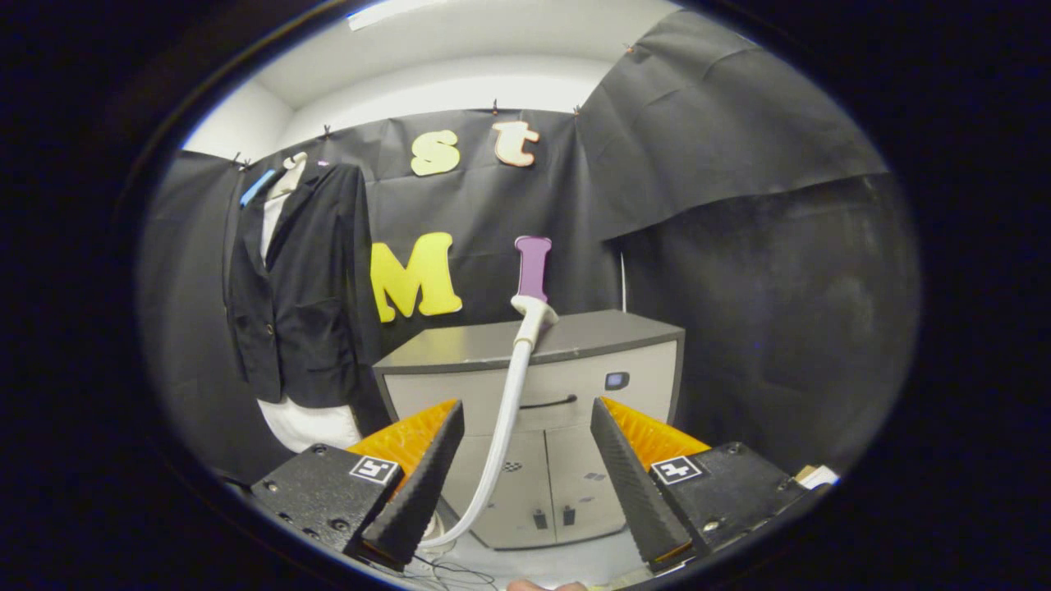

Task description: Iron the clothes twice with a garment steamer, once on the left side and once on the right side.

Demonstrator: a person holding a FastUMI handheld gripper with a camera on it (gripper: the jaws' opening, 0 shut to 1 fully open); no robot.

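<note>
The gripper [525, 468] has its fingers [423, 480] spread wide, pinching nothing. Between and beyond them the white steamer hose [502, 435] rises to the steamer head [534, 312], which rests at the front edge of the grey cabinet [591, 328] top. The dark jacket [296, 287] over a white garment hangs on the booth wall, well apart from the fingers, beside the cabinet's left side.

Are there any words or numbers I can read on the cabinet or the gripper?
None can be read.
Square markers on the open gripper: patterns, not words.
Display and door stickers on the cabinet: too small to read.
Steamer hose between the fingers: no writing.
</note>
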